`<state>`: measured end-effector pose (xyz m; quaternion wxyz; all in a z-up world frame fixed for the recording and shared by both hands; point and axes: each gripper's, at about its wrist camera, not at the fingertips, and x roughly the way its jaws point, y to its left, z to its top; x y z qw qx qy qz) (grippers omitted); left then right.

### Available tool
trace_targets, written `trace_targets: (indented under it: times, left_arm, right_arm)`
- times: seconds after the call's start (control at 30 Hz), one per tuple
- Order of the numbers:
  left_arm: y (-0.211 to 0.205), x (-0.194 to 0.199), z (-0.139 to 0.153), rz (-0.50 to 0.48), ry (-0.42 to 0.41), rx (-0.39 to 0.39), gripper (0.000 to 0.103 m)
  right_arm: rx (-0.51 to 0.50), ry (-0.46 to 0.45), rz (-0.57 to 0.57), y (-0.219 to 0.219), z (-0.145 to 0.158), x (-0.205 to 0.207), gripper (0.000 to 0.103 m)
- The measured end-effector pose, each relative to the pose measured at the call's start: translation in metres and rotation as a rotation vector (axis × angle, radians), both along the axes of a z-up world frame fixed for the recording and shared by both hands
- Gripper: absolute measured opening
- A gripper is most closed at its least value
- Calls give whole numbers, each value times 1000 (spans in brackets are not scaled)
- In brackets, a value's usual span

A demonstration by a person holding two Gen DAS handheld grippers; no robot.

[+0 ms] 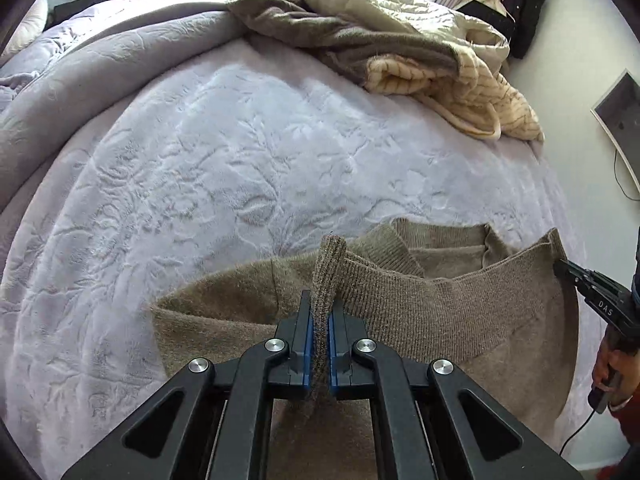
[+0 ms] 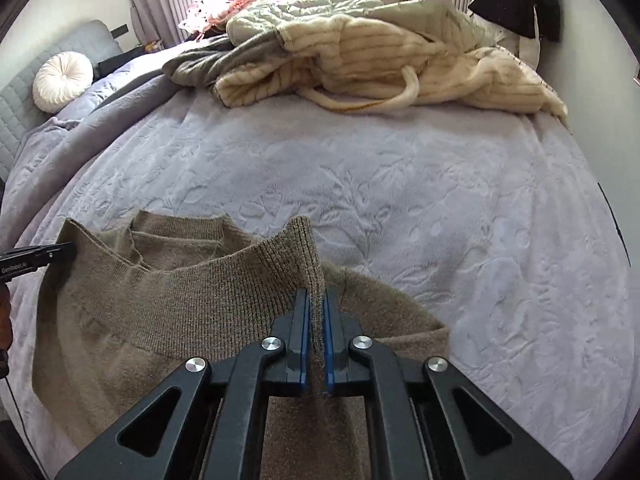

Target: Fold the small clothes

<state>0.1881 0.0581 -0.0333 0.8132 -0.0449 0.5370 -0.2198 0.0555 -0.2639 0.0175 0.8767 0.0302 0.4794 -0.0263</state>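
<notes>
A brown knitted sweater [image 1: 440, 312] lies on the lilac bedspread, its ribbed hem lifted into a taut band between the two grippers. My left gripper [image 1: 319, 312] is shut on one end of that ribbed hem, a fold of knit standing up between the blue pads. In the right wrist view the same sweater [image 2: 160, 300] spreads to the left, and my right gripper [image 2: 316, 308] is shut on the other end of the hem. Each gripper shows in the other's view: the right gripper [image 1: 568, 270] at the sweater's far right corner, the left gripper [image 2: 64, 252] at its left corner.
A pile of other clothes, cream striped fleece [image 2: 360, 72] and grey-green quilted fabric [image 1: 360, 12], lies at the far side of the bed. A bunched lilac blanket [image 1: 80, 60] lies on the left. A round white cushion [image 2: 62, 80] rests by the grey headboard. A hand [image 1: 608, 364] holds the right gripper.
</notes>
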Motion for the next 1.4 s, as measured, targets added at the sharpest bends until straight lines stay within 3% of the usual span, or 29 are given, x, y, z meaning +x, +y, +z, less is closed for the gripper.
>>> trace_targets:
  times: [0.13,0.3,0.37,0.43,0.5,0.6,0.67,0.73,0.87,1.03,1.27,1.4]
  left_arm:
    - [-7,10,-17,35,-6,49,7]
    - [-3,13,-44,90,-16,110,7]
    - [0,11,-39,118,-31,148,20]
    - [7,7,-28,163,-77,240,47]
    - [19,0,-14,193,-117,288,52]
    - [36,-18,7,170,-96,215,52]
    - [40,-35,18,124,-70,141,52]
    - [38,-59,24,61,-28,66,52]
    - [22,-110,6,-29,104,-48,52]
    - [28,-154,-40,12,202,-10,51]
    - [69,-181,-43,59,227,-45,51]
    - [73,-190,-34,58,222,-6,51]
  right_arm:
    - [41,36,-85,-14,-20,16,6]
    - [1,90,-102,-17,-58,25,7]
    - [16,90,-113,-20,-57,26,9]
    - [35,103,-147,-27,-51,23,20]
    - [75,106,-196,-35,-40,14,23]
    - [151,69,-205,-37,-19,-9,20]
    - [200,59,-161,-29,-9,-26,14]
    - [248,64,-112,-14,-4,-47,13]
    - [310,114,-63,19,-18,-86,13]
    - [305,196,-66,30,-62,-115,9]
    - [239,215,-129,-9,-65,-150,7]
    - [262,225,-173,-22,-62,-159,6]
